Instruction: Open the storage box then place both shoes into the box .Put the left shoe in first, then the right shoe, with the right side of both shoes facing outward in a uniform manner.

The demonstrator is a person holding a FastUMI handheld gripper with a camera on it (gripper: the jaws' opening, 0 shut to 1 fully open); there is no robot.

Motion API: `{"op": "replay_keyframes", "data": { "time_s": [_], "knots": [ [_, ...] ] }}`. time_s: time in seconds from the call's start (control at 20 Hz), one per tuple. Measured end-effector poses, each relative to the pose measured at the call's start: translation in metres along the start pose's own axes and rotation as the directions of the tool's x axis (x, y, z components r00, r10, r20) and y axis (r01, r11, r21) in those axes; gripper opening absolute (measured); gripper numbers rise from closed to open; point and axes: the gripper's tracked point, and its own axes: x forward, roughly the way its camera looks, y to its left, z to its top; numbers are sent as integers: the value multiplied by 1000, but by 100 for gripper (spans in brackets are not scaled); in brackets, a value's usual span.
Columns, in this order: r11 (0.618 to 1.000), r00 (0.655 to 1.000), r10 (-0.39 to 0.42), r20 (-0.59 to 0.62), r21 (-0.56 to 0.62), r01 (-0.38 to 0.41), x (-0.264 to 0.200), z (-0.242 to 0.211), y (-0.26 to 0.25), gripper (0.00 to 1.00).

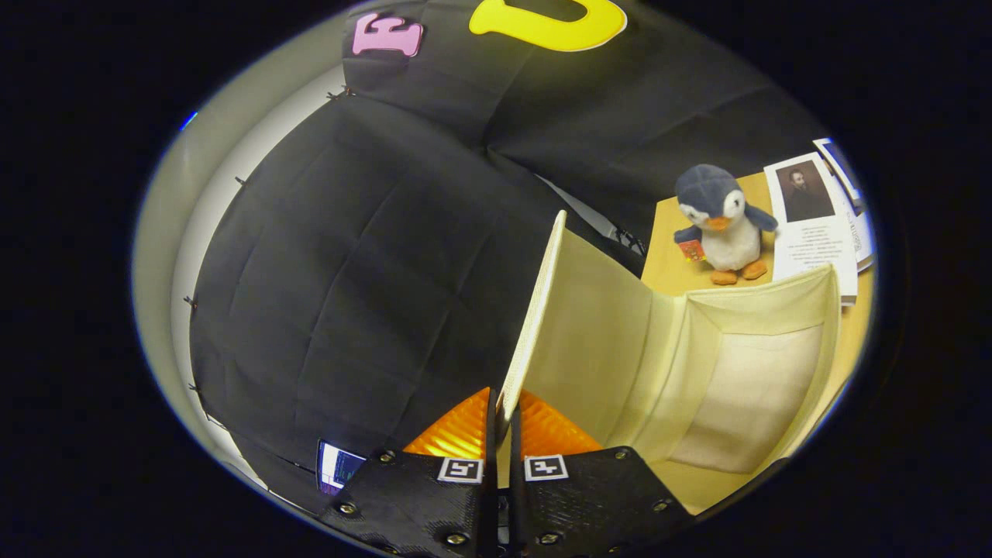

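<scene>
Fingers [501, 422] pinch the edge of the storage box lid [539, 310], raised upright above the open box [744, 380] on the tabletop [666, 256]. We judge opening nearly done; next, release and fetch the left shoe.

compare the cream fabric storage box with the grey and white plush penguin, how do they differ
The cream fabric storage box is large, hollow and open, its lid raised on edge and pinched by the gripper. The grey and white plush penguin is small, stuffed, upright and untouched, beyond the box. Both rest on the wooden table.
</scene>
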Motion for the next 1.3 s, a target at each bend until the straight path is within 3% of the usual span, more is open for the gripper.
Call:
{"op": "replay_keyframes", "data": {
  "time_s": [0.4, 0.45, 0.55, 0.6, 0.65, 0.8, 1.1, 1.3],
  "knots": [
    [999, 998, -34, -58, -41, 31, 68, -20, 12, 5],
    [998, 997, -44, -57, -57, 41, 73, -20, 11, 9],
    [992, 995, -68, -77, -108, 59, 88, -29, 8, 23],
    [989, 993, -82, -81, -129, 71, 85, -29, 9, 34],
    [987, 993, -78, -85, -144, 65, 82, -30, 11, 37],
    [976, 990, -115, -87, -194, 96, 71, -31, 9, 96],
    [973, 990, -136, -37, -191, 127, 8, -15, 4, 96],
    [959, 981, -190, 37, -208, 193, -52, 3, -18, 96]
  ]
}}
